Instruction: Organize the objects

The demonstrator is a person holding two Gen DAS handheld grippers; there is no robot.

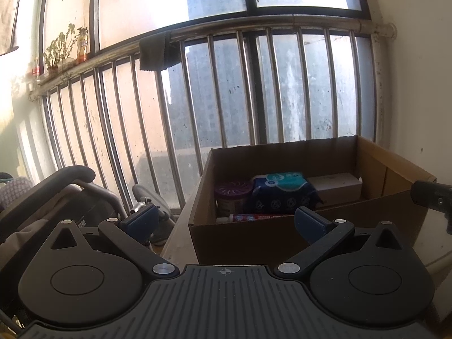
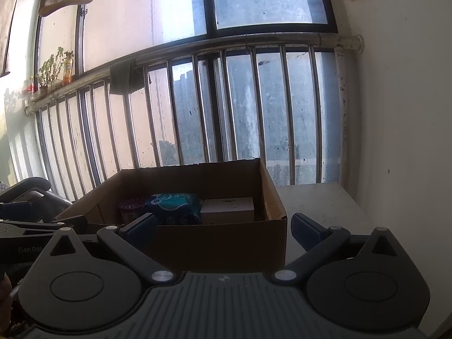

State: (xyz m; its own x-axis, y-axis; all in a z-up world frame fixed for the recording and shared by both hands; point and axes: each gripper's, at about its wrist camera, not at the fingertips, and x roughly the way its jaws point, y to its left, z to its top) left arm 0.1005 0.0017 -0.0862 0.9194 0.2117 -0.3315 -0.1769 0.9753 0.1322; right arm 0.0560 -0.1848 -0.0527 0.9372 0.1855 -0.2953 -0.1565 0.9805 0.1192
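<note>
Glare from the window dims my view as both the left gripper and right gripper hang wide and empty before the cardboard box on the counter, whose contents, seemingly a tissue pack, I could snag reaching in.

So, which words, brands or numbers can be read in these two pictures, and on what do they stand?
"GenRo": on the left gripper, cut off after that.
Toothpaste tube: print too blurred to read.
Blue tissue pack: print too small to read.
White box: a dark line of print, unreadable.
Bottle on the window ledge: label unreadable.
</note>
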